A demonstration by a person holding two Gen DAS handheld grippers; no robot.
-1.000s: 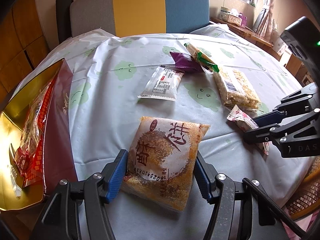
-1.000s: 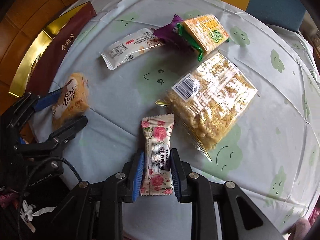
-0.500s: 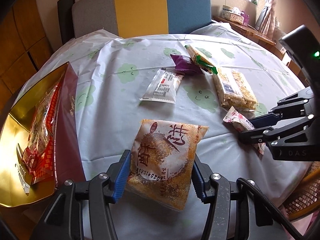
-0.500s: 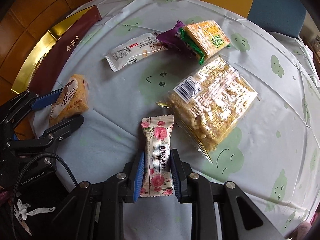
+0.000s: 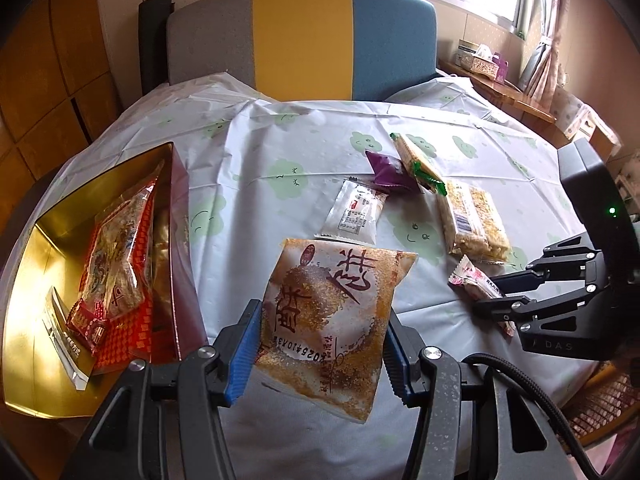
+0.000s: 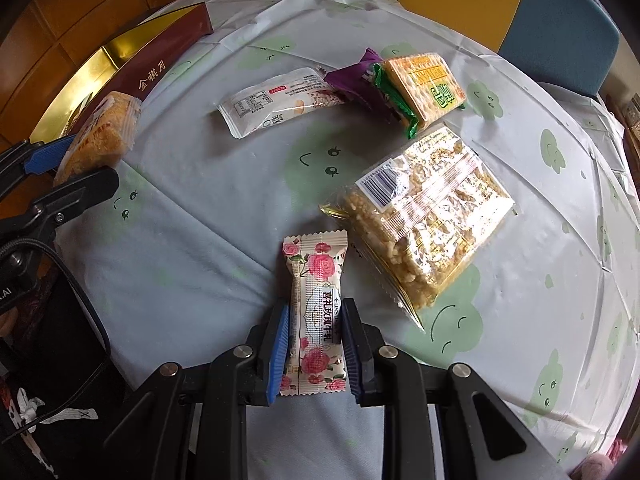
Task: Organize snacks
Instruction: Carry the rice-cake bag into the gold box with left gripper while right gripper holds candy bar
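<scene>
- Left wrist view: left tool [image 5: 320, 354] held low over the worktop [image 5: 256, 208], blue pads squeezing a brown crumb cake pack [image 5: 332, 320], lifted and tilted, printed "0251410".
- Just left: open gold box [image 5: 36, 264] with red packs inside.
- Off to the right: right tool [image 5: 490, 294] pinching a rose candy pack [image 5: 474, 284].
- Right wrist view: right tool [image 6: 314, 344] clamped on the rose candy pack [image 6: 318, 308], pointing forward.
- Ahead: clear pack [image 6: 420, 216] with a barcode, green cracker pack [image 6: 424, 84], white pack [image 6: 272, 102], purple pack [image 6: 356, 80].

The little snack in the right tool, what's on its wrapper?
Pink roses on a white wrapper; clearest in the right wrist view.
</scene>
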